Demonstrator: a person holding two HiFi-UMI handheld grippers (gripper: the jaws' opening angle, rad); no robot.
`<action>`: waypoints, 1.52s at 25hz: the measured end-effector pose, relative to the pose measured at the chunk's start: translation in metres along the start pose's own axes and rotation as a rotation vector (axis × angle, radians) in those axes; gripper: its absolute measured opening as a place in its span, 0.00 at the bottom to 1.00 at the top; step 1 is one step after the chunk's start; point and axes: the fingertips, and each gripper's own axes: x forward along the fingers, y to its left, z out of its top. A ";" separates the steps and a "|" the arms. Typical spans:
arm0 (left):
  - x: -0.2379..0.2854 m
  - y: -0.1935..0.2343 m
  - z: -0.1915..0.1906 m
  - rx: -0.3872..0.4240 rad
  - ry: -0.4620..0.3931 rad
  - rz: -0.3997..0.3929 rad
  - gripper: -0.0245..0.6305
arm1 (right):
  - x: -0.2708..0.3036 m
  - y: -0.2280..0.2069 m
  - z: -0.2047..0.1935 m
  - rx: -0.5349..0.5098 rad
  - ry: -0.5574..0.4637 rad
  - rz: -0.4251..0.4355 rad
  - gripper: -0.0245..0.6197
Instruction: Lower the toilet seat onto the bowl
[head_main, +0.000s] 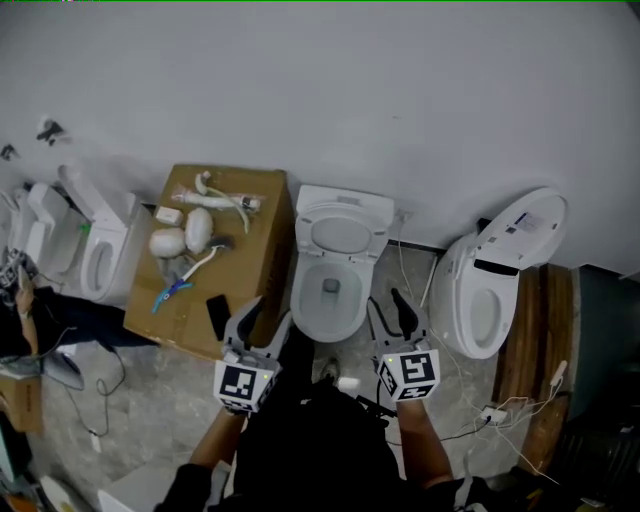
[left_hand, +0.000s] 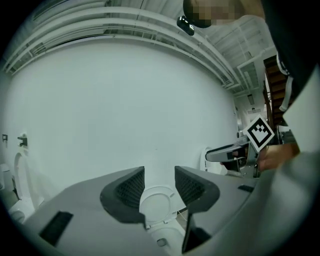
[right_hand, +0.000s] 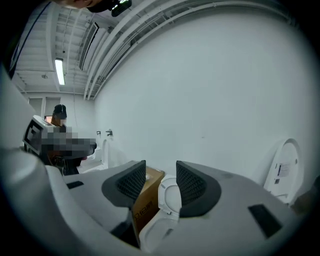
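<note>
Against the wall, in the head view, the seat (head_main: 340, 236) stands raised over the bowl (head_main: 308, 305), with a box (head_main: 262, 262) just beside. The left gripper (head_main: 264, 318) and right gripper (head_main: 390, 308) hover before it. In the left gripper view the jaws gape, empty. The right gripper view shows likewise, with the seat upright beyond.

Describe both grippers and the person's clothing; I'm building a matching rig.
The left gripper and right gripper are alike: grey bodies, two tapered grey jaws with dark ribbed inner faces, and a white cube bearing black square markers. The person wears a black top; forearms are unsleeved.
</note>
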 end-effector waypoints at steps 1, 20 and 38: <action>0.013 0.005 -0.001 0.004 0.006 -0.006 0.34 | 0.011 -0.008 -0.001 -0.006 0.010 -0.003 0.36; 0.310 0.093 -0.162 0.385 0.384 -0.330 0.34 | 0.278 -0.135 -0.147 -0.363 0.532 -0.006 0.30; 0.373 0.100 -0.243 0.496 0.462 -0.420 0.34 | 0.345 -0.188 -0.230 -0.576 0.662 -0.098 0.17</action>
